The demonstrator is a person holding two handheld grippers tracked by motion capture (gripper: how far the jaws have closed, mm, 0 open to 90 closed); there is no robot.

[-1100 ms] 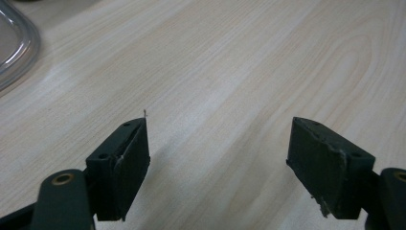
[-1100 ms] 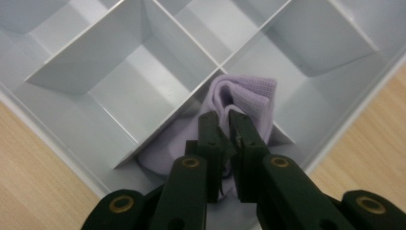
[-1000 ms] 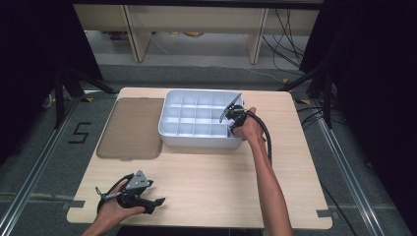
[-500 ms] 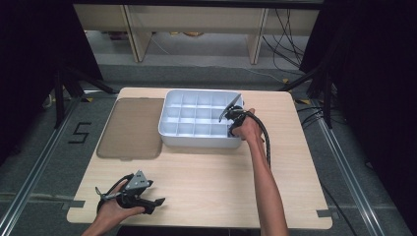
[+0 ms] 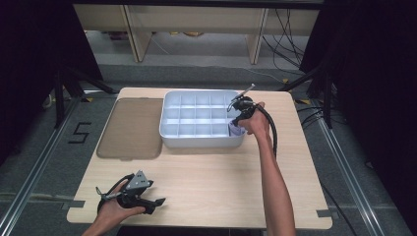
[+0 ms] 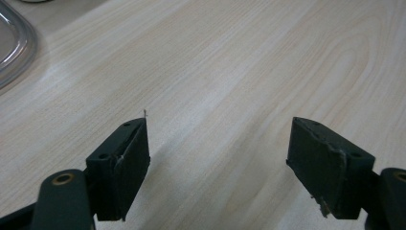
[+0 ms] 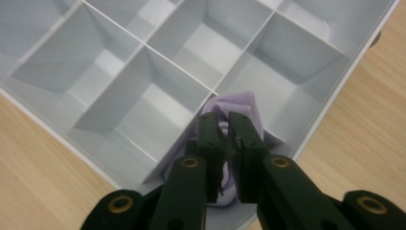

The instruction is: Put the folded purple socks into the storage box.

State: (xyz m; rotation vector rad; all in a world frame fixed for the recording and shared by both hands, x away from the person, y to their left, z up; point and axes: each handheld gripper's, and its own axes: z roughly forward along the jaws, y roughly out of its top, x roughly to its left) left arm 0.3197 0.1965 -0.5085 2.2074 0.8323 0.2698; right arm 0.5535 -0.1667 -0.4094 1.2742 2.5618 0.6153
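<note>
1. High view first: the right gripper [image 5: 235, 123] hangs over the near right corner of the white divided tray [image 5: 196, 140], which sits toward the far side of the wooden table [image 5: 211, 177].
2. Its jaws are pinched nearly together on a lilac cloth [image 5: 236, 130] that sits in the tray's near right corner compartment.
3. From the right gripper view, the right gripper [image 7: 226, 139] has its two black pads squeezing a fold of the lilac cloth [image 7: 239, 108], the rest bunched in that cell below them against the tray [image 7: 330, 100] wall.
4. Those jaws have just been closing, with the cloth between them.
5. A brown flat mat [image 5: 130, 128] lies just beside the tray on its left.
6. The left gripper [image 5: 152, 202] rests at the near left corner of the table, well apart from the tray.
7. In the left gripper view the left gripper [image 6: 218, 153] has its jaws spread wide over bare wood of the table [image 6: 230, 62], gripping nothing.
</note>
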